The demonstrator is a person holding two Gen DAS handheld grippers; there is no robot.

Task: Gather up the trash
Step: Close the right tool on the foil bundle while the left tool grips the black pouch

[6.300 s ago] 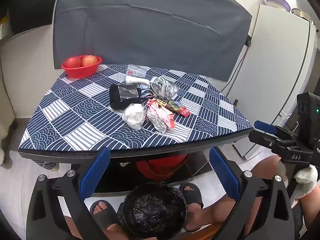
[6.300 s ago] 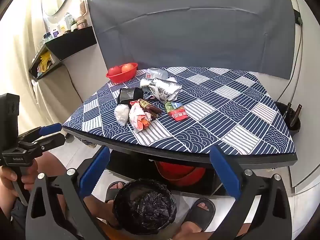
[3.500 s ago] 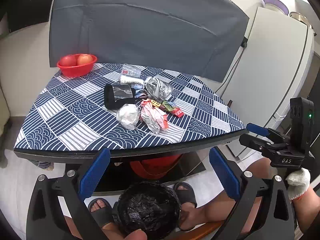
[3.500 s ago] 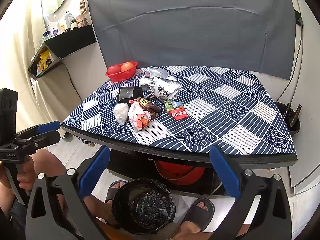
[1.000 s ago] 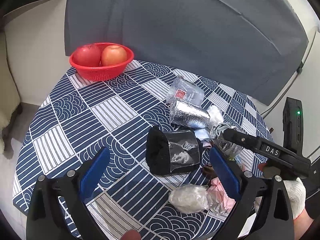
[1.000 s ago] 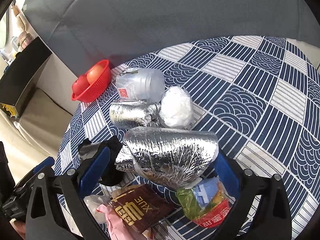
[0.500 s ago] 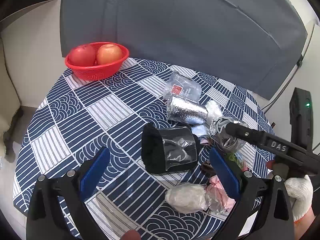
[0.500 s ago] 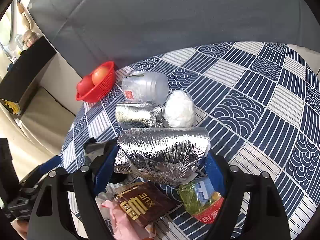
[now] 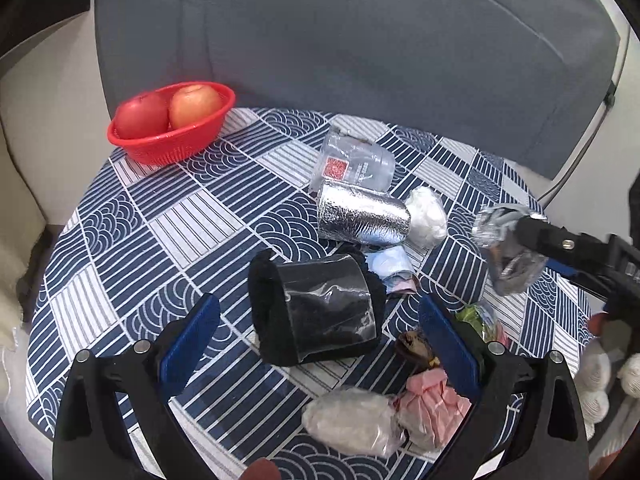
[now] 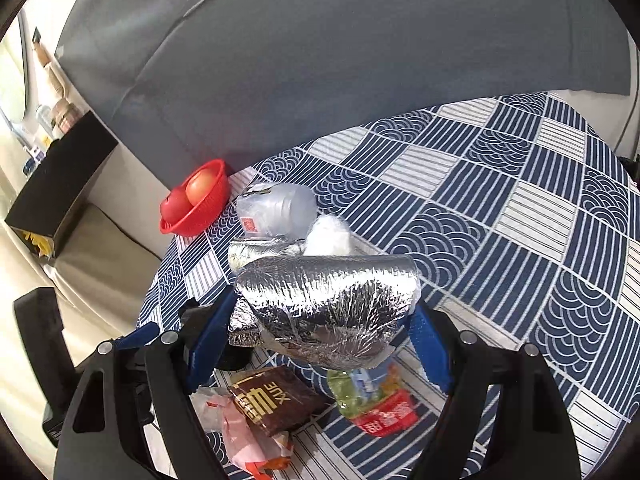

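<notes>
My right gripper (image 10: 320, 332) is shut on a large silver foil bag (image 10: 332, 304) and holds it above the table; the bag also shows in the left wrist view (image 9: 506, 248), lifted at the right. My left gripper (image 9: 320, 340) is open around a black sleeve with clear film (image 9: 320, 308) lying on the table. Other trash lies around: a smaller foil roll (image 9: 362, 218), a clear plastic cup (image 9: 354, 166), a white wad (image 9: 428, 216), a clear bag wad (image 9: 352, 424), a pink wrapper (image 9: 432, 404), a brown wrapper (image 10: 280, 398) and a green-red packet (image 10: 376, 400).
A red basket with two apples (image 9: 172, 128) stands at the table's far left corner. The table has a blue and white patterned cloth (image 9: 160, 224). A grey sheet (image 9: 360, 40) hangs behind it. A black shelf (image 10: 60, 172) is on the left wall.
Both grippers moved from in front of the table to over the trash pile. My right gripper closed on the large foil bag and lifted it off the table.
</notes>
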